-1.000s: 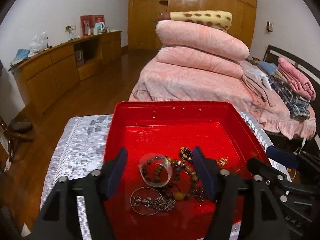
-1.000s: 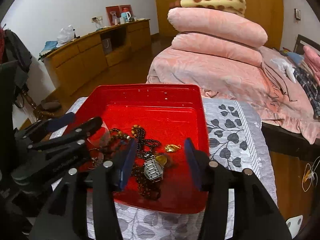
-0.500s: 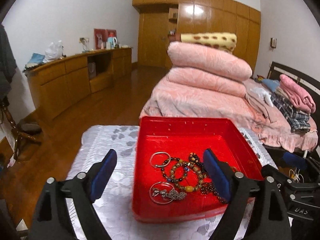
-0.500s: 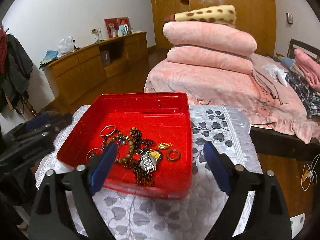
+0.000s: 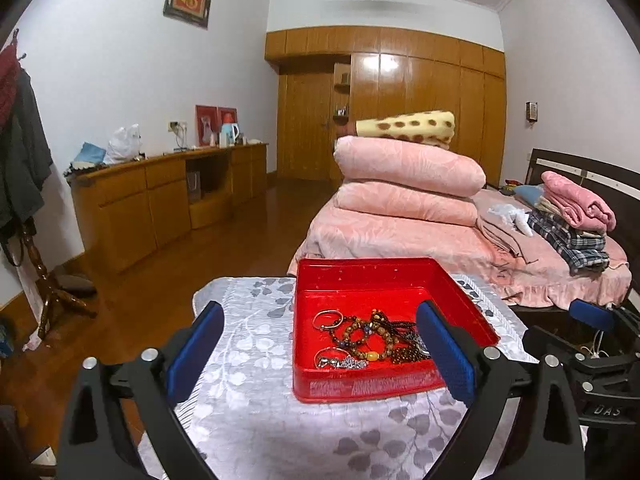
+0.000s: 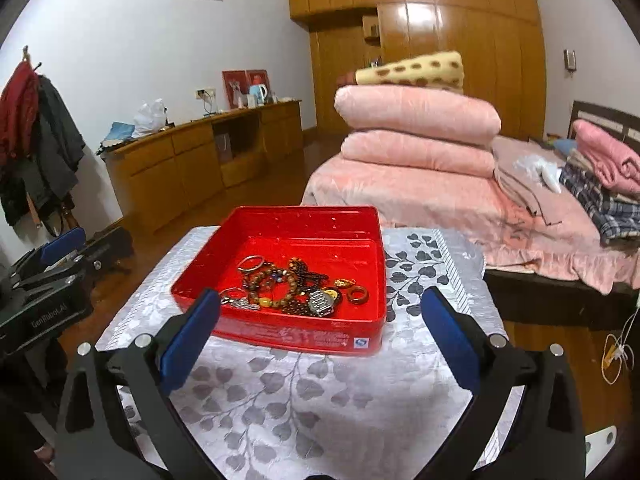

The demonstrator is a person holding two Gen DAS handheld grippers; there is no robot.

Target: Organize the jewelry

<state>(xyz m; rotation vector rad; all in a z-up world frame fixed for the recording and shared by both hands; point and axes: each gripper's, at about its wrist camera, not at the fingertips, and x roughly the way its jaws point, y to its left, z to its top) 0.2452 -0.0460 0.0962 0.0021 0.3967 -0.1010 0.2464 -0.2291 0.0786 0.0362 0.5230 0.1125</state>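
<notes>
A red box (image 5: pixel 360 280) (image 6: pixel 304 220) stands on a table with a grey leaf-patterned cloth (image 5: pixel 248 340) (image 6: pixel 304 392). A tangle of jewelry (image 5: pixel 372 336) (image 6: pixel 292 284) lies in it: bead bracelets, metal rings, a silver watch (image 6: pixel 320 302) and a brown ring (image 6: pixel 357 295). My left gripper (image 5: pixel 320 348) is open and empty, held back above the cloth in front of the box. My right gripper (image 6: pixel 320 332) is open and empty, also short of the box. Each gripper shows at the edge of the other's view.
A bed with stacked pink quilts (image 5: pixel 404 184) stands right behind the table. Folded clothes (image 5: pixel 572 220) lie on the bed's right. A long wooden sideboard (image 5: pixel 160 200) lines the left wall. A coat rack (image 6: pixel 40 144) stands at far left.
Both grippers have opened wide and pulled back and up, away from the jewelry in the box. The jewelry stays in the box.
</notes>
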